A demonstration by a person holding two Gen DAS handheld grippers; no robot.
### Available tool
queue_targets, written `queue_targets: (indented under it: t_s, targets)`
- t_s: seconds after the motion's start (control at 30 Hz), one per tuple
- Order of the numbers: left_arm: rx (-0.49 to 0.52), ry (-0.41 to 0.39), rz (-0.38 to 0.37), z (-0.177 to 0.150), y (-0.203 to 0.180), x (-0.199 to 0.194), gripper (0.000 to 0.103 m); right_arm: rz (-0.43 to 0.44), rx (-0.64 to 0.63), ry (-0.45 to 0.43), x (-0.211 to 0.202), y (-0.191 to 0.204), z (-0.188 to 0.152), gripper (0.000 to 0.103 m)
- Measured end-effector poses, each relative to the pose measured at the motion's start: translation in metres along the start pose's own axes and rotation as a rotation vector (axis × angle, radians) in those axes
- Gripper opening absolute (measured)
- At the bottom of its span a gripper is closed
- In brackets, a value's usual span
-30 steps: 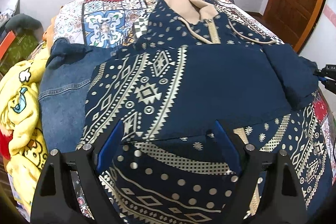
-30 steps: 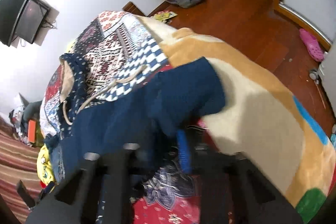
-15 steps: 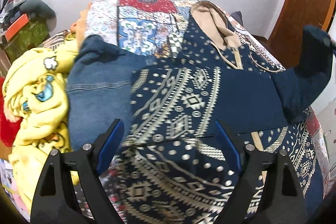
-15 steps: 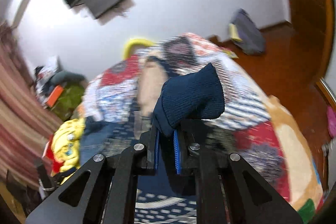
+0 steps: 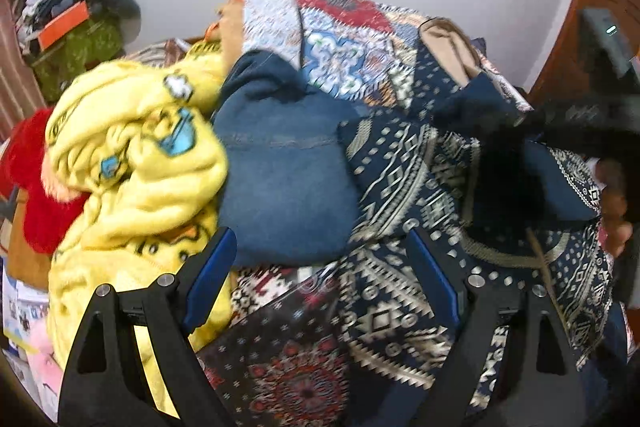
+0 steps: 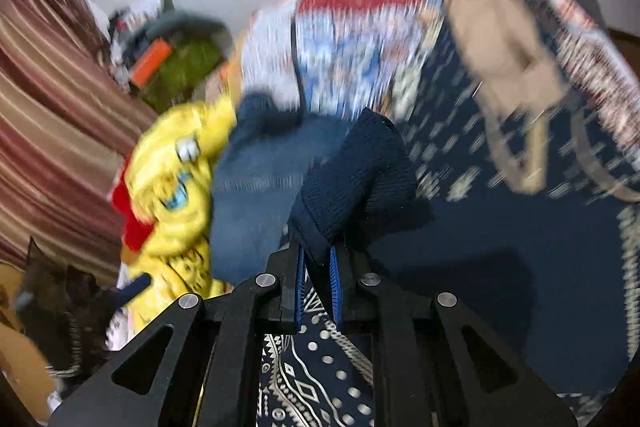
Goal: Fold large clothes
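- the right tool [image 6: 318, 267] is clamped on the dark blue ribbed cuff [image 6: 352, 183] of the patterned hoodie [image 5: 404, 187]; the cuff stands up just ahead of its closed jaws.
- the hoodie's body is spread on the bed directly below and ahead of that tool, its long axis running away from the tool toward the tan-lined hood [image 6: 504, 47] at the far right.
- the left tool [image 5: 322, 275] is held wide apart with nothing between its jaws, above the hoodie's near left edge, a denim garment [image 5: 284, 179] just ahead of it.
- a yellow blanket [image 5: 136, 163] is heaped to the left of the left tool.
- judged from this, the sleeve is to be laid across the body; the right tool is the nearer one.
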State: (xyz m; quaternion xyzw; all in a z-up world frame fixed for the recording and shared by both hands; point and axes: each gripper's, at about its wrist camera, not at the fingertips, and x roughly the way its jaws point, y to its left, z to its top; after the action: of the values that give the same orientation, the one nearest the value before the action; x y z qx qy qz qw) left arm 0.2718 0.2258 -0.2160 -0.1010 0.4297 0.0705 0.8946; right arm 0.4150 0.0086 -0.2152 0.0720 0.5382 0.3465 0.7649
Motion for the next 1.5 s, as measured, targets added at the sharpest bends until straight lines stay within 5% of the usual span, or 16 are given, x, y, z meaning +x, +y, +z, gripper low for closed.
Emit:
queue_targets:
  t_s: [0.2,0.37,0.57,0.8,0.93,1.13,1.3,1.5]
  targets:
    - [0.0,0.037,0.015,-0.011,0.007,0.011,0.087,-0.071,0.007,0.101,0.042,-0.001,-0.019,0.014]
    - [0.007,0.055,0.003,-0.009,-0.005,0.019,0.087,-0.059,0.017,0.198,0.031,-0.001,-0.017,0.035]
    - [0.05,0.042,-0.034,0.005,-0.04,0.021,0.087,-0.114,-0.121,0.107,-0.03,0.001,-0.01,0.047]
    - [0.138,0.06,-0.09,0.024,-0.102,0.044,0.087,-0.349,-0.194,-0.038,-0.106,-0.045,-0.015,0.059]
    - [0.201,0.109,-0.02,0.033,-0.133,0.085,0.087,-0.458,-0.153,-0.053,-0.125,-0.091,-0.022,0.061]
    - [0.225,0.141,0.12,0.042,-0.139,0.12,0.087,-0.562,0.026,0.035,-0.115,-0.184,-0.044,0.061]
    - [0.174,0.118,0.196,0.05,-0.106,0.118,0.087,-0.423,0.165,0.034,-0.119,-0.226,-0.062,0.065]
    - [0.131,0.17,0.254,0.04,-0.06,0.109,0.087,-0.411,0.179,0.013,-0.13,-0.224,-0.067,0.067]
